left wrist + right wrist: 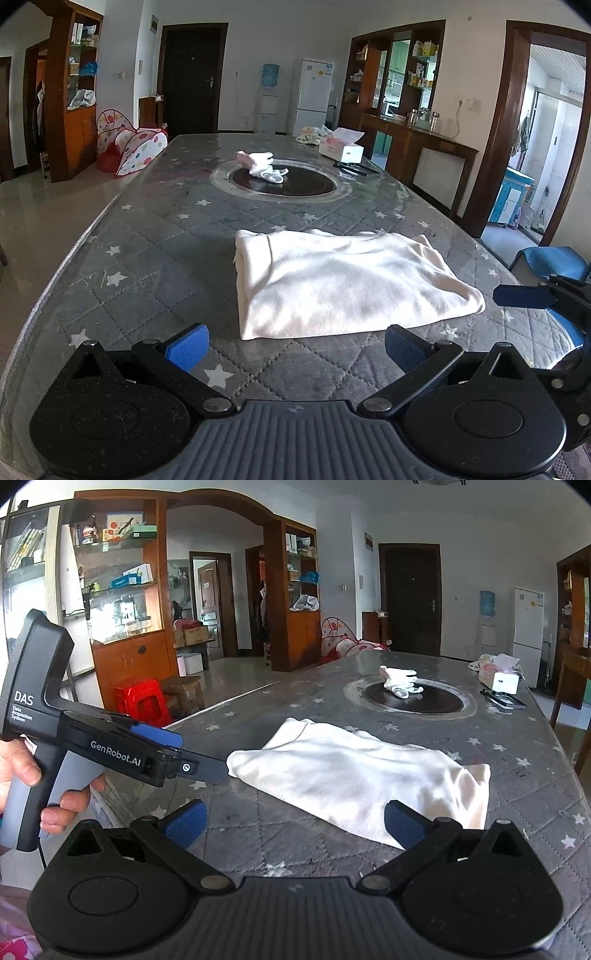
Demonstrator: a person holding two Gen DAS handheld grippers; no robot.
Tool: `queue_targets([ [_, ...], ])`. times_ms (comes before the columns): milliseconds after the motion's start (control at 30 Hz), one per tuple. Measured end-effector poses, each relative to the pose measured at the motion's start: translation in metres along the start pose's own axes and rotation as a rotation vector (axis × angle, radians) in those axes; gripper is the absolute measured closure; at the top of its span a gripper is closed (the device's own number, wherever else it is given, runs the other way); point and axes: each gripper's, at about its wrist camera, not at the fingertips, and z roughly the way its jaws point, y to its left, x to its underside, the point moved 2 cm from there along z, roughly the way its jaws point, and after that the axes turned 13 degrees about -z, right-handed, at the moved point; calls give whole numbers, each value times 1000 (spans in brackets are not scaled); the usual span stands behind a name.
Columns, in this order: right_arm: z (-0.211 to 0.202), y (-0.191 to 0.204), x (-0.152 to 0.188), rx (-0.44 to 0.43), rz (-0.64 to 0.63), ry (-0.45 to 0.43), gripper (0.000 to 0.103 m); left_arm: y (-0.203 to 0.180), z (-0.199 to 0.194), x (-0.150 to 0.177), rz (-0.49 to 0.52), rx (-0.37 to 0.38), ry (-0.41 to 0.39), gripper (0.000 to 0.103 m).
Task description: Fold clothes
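A cream garment (340,280) is seen lying partly folded on the quilted worktop (155,236), between the left gripper (293,345) and right gripper (293,825) — both spread wide, empty. It is judged light, limp and best pinched at a corner.

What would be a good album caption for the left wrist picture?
Open left tool hovers before a folded white garment on the star-patterned grey table.

Both were matte black plastic two-finger grippers (297,349) (293,827) with ribbed blue pads (187,347), silver pivot screws, ribbed grey bases. The left one's side read "GenRobot.AI" and "DAS"; a bare-skinned hand (26,775) wrapped its grey handle.
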Motion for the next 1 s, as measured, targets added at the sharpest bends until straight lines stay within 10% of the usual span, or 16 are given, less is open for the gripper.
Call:
queue_targets([
  [1000,16,8,13,10,-37,98,0,-12,12,1,19,-36,68,0],
])
